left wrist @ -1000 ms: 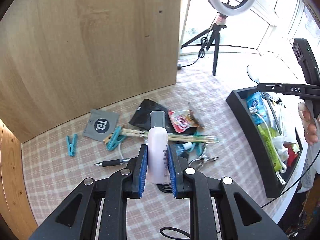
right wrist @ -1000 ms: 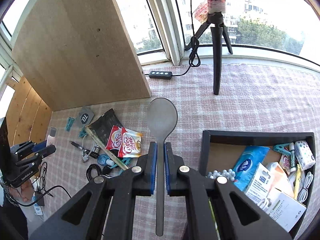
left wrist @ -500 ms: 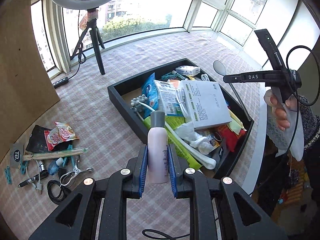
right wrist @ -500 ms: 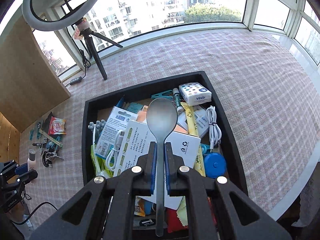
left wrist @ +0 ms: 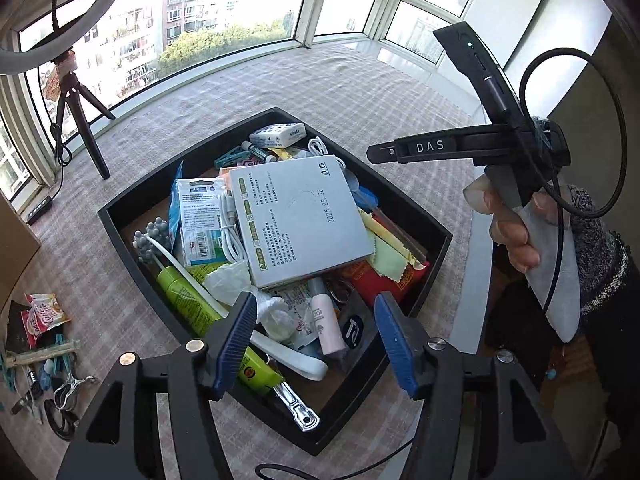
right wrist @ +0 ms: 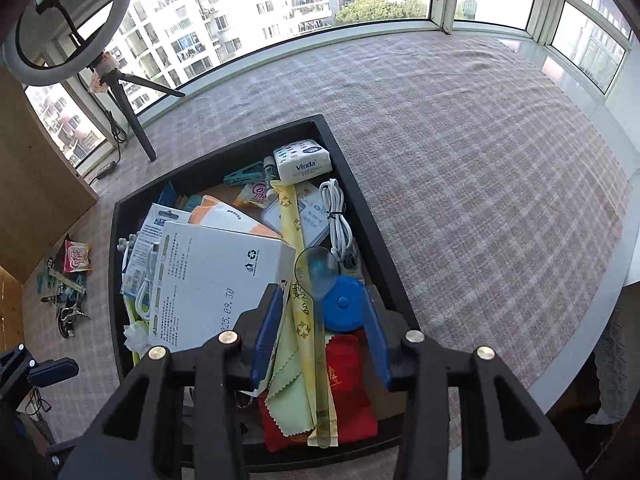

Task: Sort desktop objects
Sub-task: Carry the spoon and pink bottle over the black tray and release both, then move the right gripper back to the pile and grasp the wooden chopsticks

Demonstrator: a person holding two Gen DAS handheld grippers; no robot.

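A black tray (left wrist: 120,216) full of small items lies below both grippers. My left gripper (left wrist: 316,344) hangs over its near corner, jaws opening wide. The pink bottle (left wrist: 329,326) lies loose among the tray's items, clear of both pads. My right gripper (right wrist: 322,330) is over the tray's (right wrist: 360,200) right side, jaws opening too. The grey spoon (right wrist: 318,280) shows blurred between the fingers, free of the pads, lengthwise over a yellow sachet and a blue round case. In the left wrist view the right gripper (left wrist: 374,153) shows side-on, held by a hand.
A big white box (left wrist: 300,216) tops the tray's heap. A loose pile with coffee sachets (left wrist: 42,318), clips, a pen and a cable lies left of the tray. A ring-light tripod (left wrist: 80,128) and a wooden board (right wrist: 36,184) stand behind. The table edge (right wrist: 600,300) curves at right.
Both grippers swung from the loose pile to over the tray. The left let go of the pink bottle and the right let go of the spoon; both jaws spread apart.
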